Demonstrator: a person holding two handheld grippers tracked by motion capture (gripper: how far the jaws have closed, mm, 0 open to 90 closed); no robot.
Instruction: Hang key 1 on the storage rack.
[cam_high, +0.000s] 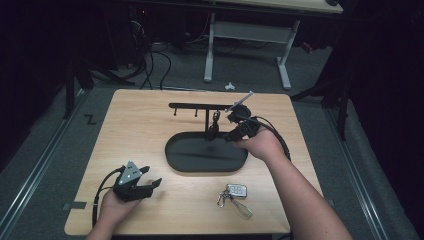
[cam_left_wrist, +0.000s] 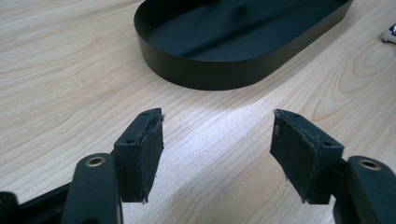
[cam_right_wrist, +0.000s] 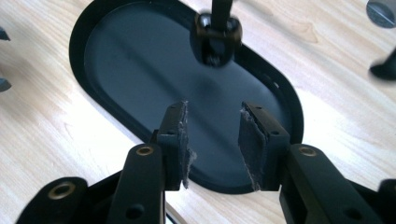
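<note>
Keys (cam_high: 235, 194) with a grey fob lie on the tabletop (cam_high: 150, 130) near its front edge, just in front of the black oval tray (cam_high: 175, 157) and a little to its right end. Their long axis runs roughly from the fob at the back toward the front right, where a clear tag trails off.

Nearest the person, the left gripper (cam_high: 150, 181) rests low over the wood at the front left, its fingers (cam_left_wrist: 140, 154) spread wide with nothing between them; in the left gripper view they point toward the tray's near wall (cam_left_wrist: 210, 74), and a sliver of the fob shows at the far right edge.

Farther back, the right gripper (cam_high: 235, 130) hovers over the tray's far right rim, its fingers (cam_right_wrist: 175, 140) parted by a moderate gap and empty. Ahead of them a dark keyring-like item (cam_right_wrist: 217, 39) hangs at the stand's post (cam_high: 207, 120), though the dim light makes it hard to say just what it is.

The keys lie behind and below the right hand, toward the person, and well to the right of the left gripper. I judge the right hand the nearer one; it would have to draw back toward the front edge to reach them.
</note>
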